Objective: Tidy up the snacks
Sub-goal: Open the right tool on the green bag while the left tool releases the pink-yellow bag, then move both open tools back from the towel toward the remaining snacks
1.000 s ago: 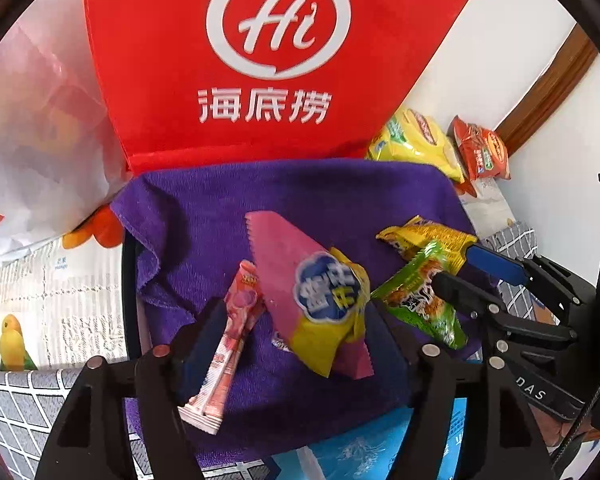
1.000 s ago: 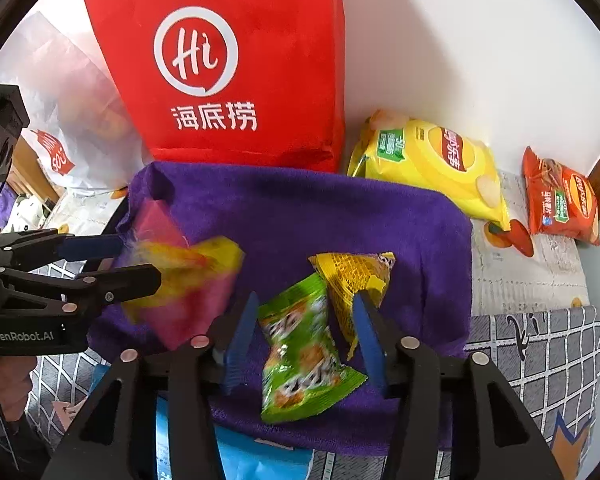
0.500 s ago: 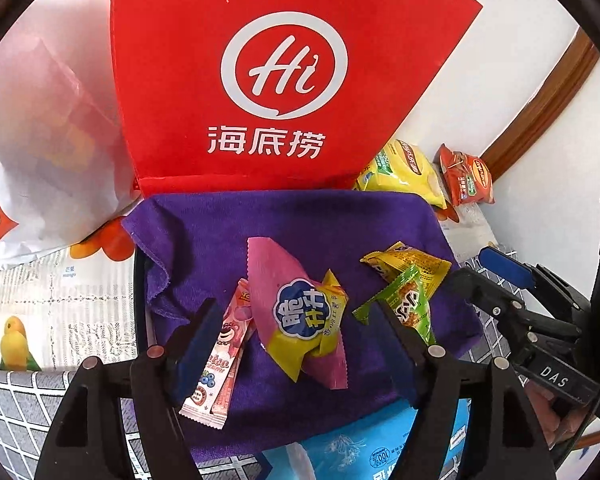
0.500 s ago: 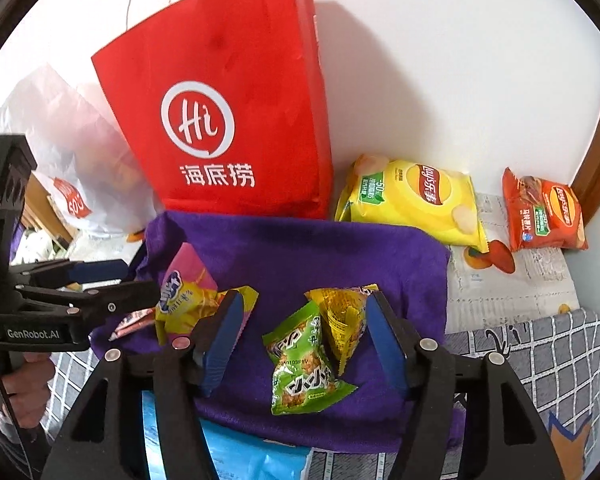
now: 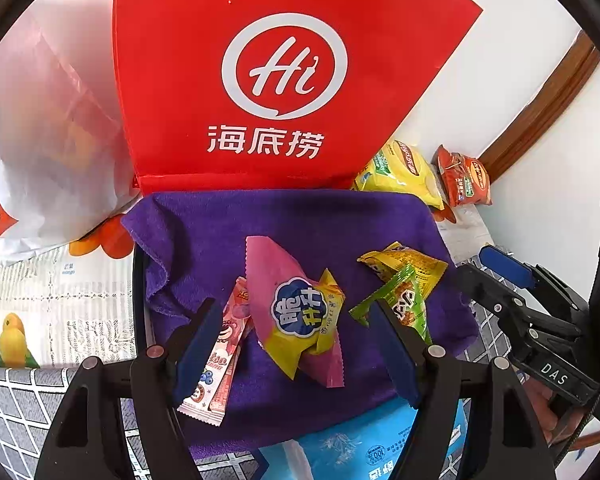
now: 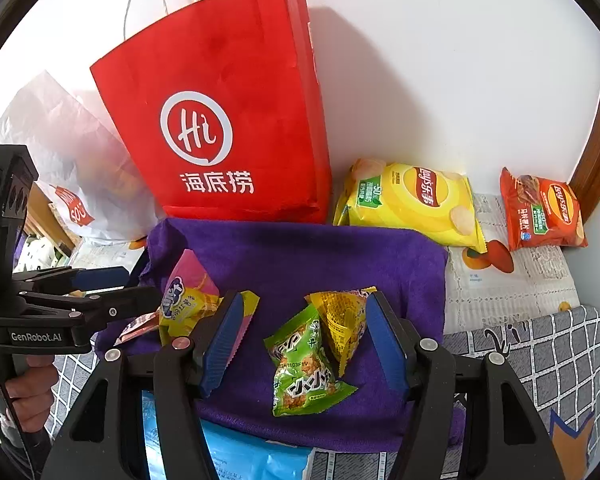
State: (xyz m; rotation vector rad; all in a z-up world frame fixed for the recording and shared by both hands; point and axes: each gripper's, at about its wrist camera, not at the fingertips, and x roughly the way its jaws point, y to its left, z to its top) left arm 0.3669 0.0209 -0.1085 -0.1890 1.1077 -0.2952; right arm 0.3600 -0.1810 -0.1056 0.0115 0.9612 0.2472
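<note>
A purple towel (image 5: 300, 216) (image 6: 320, 252) carries several small snacks. A pink and yellow packet (image 5: 296, 312) (image 6: 188, 300) lies beside a pink strip packet (image 5: 224, 352). My left gripper (image 5: 296, 344) hovers over both, open, its pads touching neither. To the right lie a green packet (image 5: 408, 304) (image 6: 304, 364) and a yellow packet (image 5: 404, 264) (image 6: 344, 316), overlapping. My right gripper (image 6: 304, 340) stands open above that pair, with the packets resting loose on the towel between its blue pads. Each gripper shows at the edge of the other's view: left gripper (image 6: 96, 292), right gripper (image 5: 508, 276).
A tall red paper bag (image 5: 292, 80) (image 6: 228, 120) stands against the wall behind the towel, a white plastic bag (image 5: 40, 120) to its left. A yellow chips bag (image 6: 412, 200) and a red chips bag (image 6: 540, 212) lie at the back right. A blue packet (image 5: 360, 440) lies at the near edge.
Both grippers have drawn back and up from the towel. The right jaws have spread wider around the green and yellow packets. The pink and yellow packet, blurred earlier, now lies still.
</note>
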